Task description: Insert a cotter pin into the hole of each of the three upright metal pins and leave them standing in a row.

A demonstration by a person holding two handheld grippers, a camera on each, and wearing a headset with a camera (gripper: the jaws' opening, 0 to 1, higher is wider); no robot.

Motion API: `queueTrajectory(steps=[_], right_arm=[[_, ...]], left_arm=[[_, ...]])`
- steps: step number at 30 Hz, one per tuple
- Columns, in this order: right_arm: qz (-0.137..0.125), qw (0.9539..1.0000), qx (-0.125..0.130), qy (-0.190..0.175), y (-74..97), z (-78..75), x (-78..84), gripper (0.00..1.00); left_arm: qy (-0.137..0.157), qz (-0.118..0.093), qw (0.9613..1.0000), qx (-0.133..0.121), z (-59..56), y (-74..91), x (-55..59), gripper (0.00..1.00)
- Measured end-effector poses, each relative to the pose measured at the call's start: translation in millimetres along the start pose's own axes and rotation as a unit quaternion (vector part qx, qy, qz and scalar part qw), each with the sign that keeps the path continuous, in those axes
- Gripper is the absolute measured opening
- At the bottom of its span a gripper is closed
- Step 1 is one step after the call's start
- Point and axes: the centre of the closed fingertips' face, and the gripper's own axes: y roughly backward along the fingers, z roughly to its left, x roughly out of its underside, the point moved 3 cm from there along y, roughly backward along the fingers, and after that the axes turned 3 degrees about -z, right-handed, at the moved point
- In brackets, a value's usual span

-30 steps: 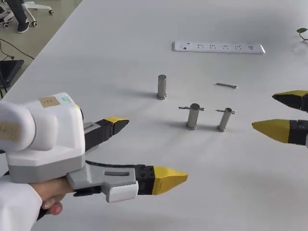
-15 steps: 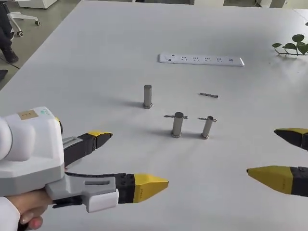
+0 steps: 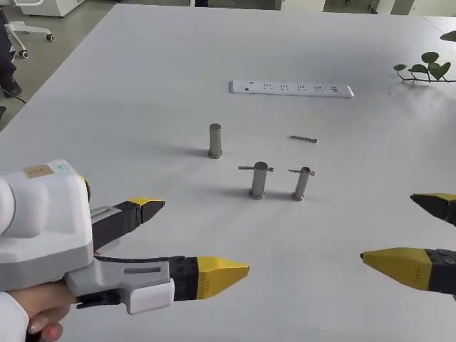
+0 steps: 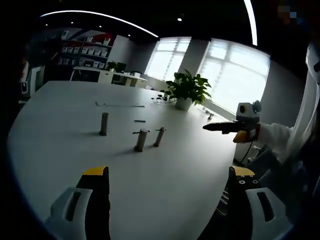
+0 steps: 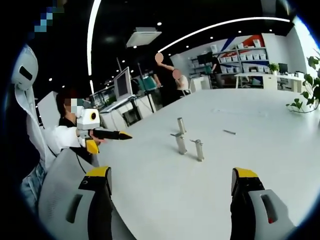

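I have the left gripper (image 3: 203, 236) low over the near left of the desk (image 3: 142, 64). Its jaws are spread wide with nothing between them. Its white housing carries a small tan sticker (image 3: 39, 171) with a green mark beside it, both too small for me to read. The right gripper (image 3: 388, 228) hangs over the near right edge, equally wide apart and holding nothing.

Three metal pins stand upright around the middle of the desk. The far-left pin (image 3: 215, 140) is set back from the others and plain on top. The middle pin (image 3: 259, 179) and the right pin (image 3: 303, 183) stand near each other, closer to me, and each has a cotter pin crosswise through its head. A loose cotter pin (image 3: 303, 139) lies flat beyond the right pin, apart from all three. A white power strip (image 3: 291, 88) lies toward the far edge with its sockets facing up. I cannot make out its printing.

The desk is matte white. A leafy sprig (image 3: 420, 69) reaches in at the far right corner, and a chair base (image 3: 21, 32) stands on the floor off the far left corner. In the left gripper view a potted plant (image 4: 186, 90) stands at the desk's end before bright windows. In the right gripper view a person (image 5: 167, 75) stands past the desk near a monitor (image 5: 122, 82), under curved ceiling light strips.
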Motion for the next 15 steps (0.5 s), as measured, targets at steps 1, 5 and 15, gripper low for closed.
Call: queueTrajectory(steps=[1, 5, 15], right_arm=[[-0.003, 1.0000, 0.001, 0.001, 0.3, 0.7, -0.9, 0.98], [-0.005, 0.9999, 0.013, 0.010, 0.9, -1.9, -1.9, 0.98], [-0.022, 0.9988, 0.042, -0.009, 8.4, -5.4, 4.5, 0.98]], left_arm=[[0.000, 0.000, 1.0000, 0.000, 0.0, 0.4, 0.0, 0.99], [-0.012, -0.007, 0.9999, -0.006, 4.5, 0.5, -4.9, 0.99], [-0.051, -0.007, 0.9986, -0.011, 32.4, -19.0, -39.3, 0.99]])
